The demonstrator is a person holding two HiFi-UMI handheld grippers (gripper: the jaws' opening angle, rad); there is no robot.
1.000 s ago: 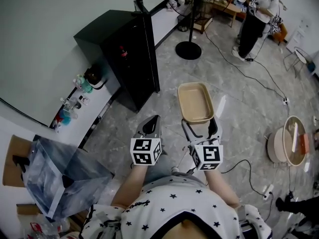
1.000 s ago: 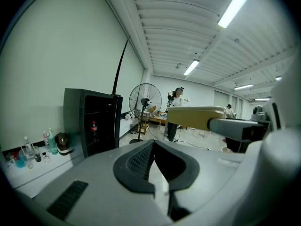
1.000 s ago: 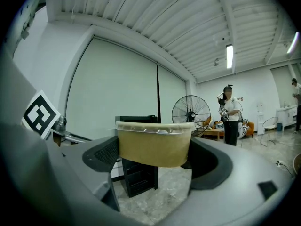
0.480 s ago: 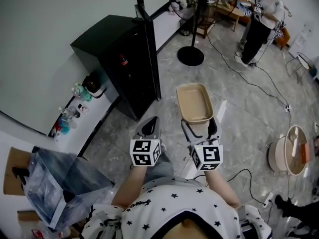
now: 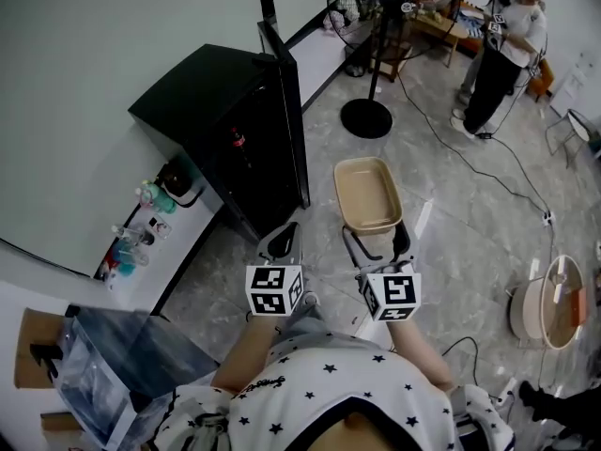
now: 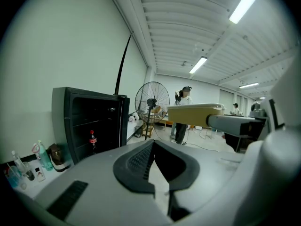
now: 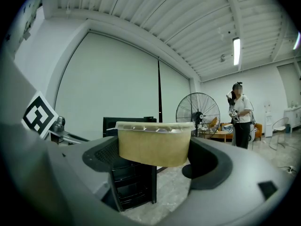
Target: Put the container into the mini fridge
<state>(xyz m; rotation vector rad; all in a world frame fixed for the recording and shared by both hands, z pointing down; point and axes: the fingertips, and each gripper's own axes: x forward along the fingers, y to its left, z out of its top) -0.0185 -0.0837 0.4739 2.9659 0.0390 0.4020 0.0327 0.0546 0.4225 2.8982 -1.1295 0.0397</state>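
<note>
The right gripper (image 5: 376, 240) clamps the beige container (image 5: 367, 194), not yet inside the open mini fridge (image 5: 202, 101); the left gripper (image 5: 282, 239) is closed and empty.

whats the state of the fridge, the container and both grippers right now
mini fridge: door open
bottle: upright on a fridge shelf
container: lid on, held in the air
right gripper: shut on the container
left gripper: shut, empty

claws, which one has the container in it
The right claw: its jaws are shut on the tan container. The left claw is shut with nothing in it.
</note>
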